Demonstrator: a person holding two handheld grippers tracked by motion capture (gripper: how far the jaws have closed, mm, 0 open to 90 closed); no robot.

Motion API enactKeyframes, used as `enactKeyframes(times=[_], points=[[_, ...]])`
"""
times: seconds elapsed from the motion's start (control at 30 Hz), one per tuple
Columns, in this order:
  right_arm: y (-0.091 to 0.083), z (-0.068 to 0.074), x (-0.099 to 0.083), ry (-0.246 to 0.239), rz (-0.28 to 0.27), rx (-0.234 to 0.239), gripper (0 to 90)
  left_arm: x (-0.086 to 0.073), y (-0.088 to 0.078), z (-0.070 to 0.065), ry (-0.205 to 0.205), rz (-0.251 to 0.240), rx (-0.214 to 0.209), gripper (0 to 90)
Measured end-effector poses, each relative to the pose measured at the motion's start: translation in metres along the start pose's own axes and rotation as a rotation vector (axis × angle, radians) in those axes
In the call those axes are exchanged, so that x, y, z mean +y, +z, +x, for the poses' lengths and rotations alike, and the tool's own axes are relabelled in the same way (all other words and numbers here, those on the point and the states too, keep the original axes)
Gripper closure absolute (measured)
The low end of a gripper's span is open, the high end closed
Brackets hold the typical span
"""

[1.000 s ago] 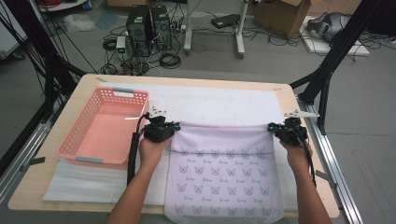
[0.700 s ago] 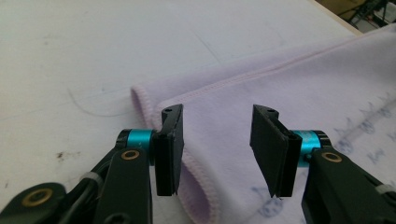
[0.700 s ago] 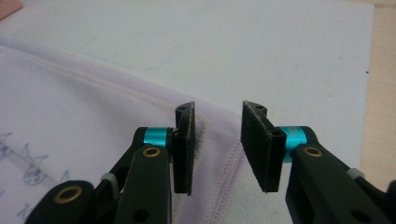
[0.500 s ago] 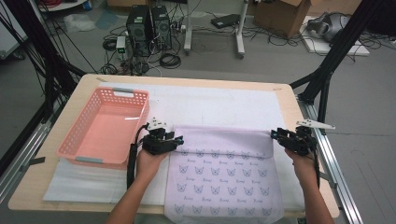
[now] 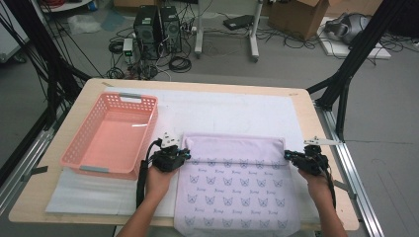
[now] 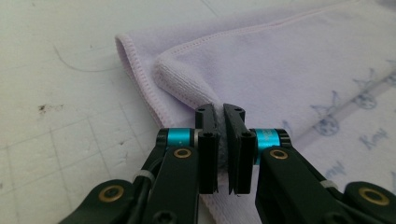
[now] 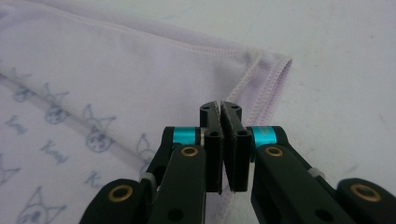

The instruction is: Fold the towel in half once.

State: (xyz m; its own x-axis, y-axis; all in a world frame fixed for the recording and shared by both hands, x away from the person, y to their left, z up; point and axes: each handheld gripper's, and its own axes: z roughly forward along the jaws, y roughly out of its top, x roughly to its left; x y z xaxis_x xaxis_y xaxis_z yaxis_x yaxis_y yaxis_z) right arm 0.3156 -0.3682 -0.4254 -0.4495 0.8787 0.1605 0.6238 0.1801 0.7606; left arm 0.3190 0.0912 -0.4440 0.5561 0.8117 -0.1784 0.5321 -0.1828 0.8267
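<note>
Now both grippers, left gripper (image 6: 220,109) and right gripper (image 7: 220,106), clamp towel (image 5: 237,187) edges (near hem cut off).

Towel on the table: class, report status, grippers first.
Left gripper and right gripper just closed, each pinching an edge of the towel. Far end folded over. Basket alongside, clear.

Both tongs (image 5: 184,154) (image 5: 288,156) closed on towel (image 5: 237,192), drawn nearer
</note>
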Motion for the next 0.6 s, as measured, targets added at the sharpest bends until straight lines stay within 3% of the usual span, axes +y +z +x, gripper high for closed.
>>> enactKeyframes(times=[0.1, 0.2, 0.43, 0.6], points=[[-0.012, 0.000, -0.006, 0.005, -0.031, 0.021, 88.0, -0.006, -0.012, -0.002, -0.006, -0.047, -0.042, 83.8], [-0.025, 0.002, -0.018, 0.002, -0.060, 0.051, 87.9, -0.013, -0.023, -0.006, 0.003, -0.063, -0.067, 83.6], [-0.054, 0.010, -0.046, -0.011, -0.073, 0.083, 87.9, -0.030, -0.051, -0.015, 0.030, -0.080, -0.110, 83.4], [-0.070, 0.020, -0.062, -0.008, -0.061, 0.116, 87.9, -0.048, -0.068, -0.025, 0.034, -0.058, -0.146, 83.3]])
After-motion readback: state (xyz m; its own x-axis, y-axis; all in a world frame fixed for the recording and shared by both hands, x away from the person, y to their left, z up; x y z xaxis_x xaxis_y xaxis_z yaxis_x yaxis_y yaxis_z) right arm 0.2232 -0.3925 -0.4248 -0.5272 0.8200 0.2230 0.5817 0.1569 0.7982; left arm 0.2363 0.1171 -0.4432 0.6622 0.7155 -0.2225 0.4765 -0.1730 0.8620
